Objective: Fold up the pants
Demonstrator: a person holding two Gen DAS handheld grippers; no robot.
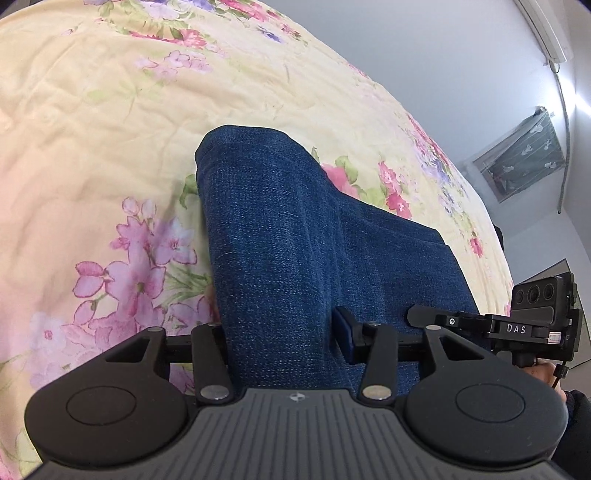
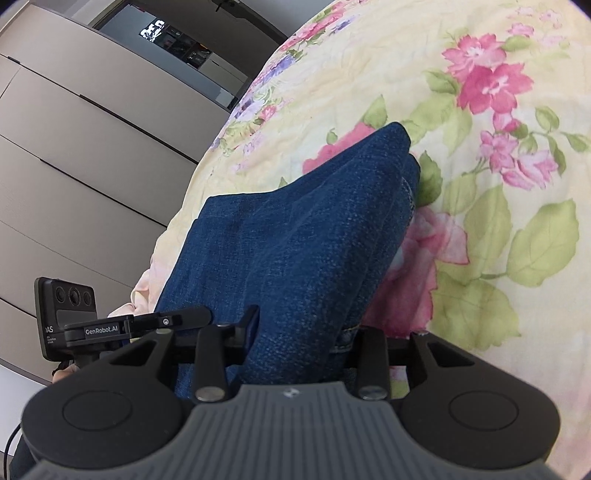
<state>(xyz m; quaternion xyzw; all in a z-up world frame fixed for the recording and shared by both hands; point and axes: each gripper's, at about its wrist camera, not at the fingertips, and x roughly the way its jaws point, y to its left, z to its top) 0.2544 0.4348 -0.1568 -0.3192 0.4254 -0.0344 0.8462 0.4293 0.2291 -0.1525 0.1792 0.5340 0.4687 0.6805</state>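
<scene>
Both grippers, left gripper (image 1: 284,332) and right gripper (image 2: 303,339), had their jaws clamped on the near end of the denim pants (image 1: 273,229), apparently lowering it onto the floral bedspread (image 1: 110,110) to finish a fold.

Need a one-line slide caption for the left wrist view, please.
Left tool with blue denim pants bunched between its jaws above a floral bedspread, right tool alongside.

A pale yellow bedspread (image 1: 110,122) printed with pink and purple flowers and green leaves covers the bed. Beige wardrobe doors (image 2: 92,147) with dark handles stand beside it. A white air conditioner (image 1: 546,33) is mounted high on the wall.
</scene>
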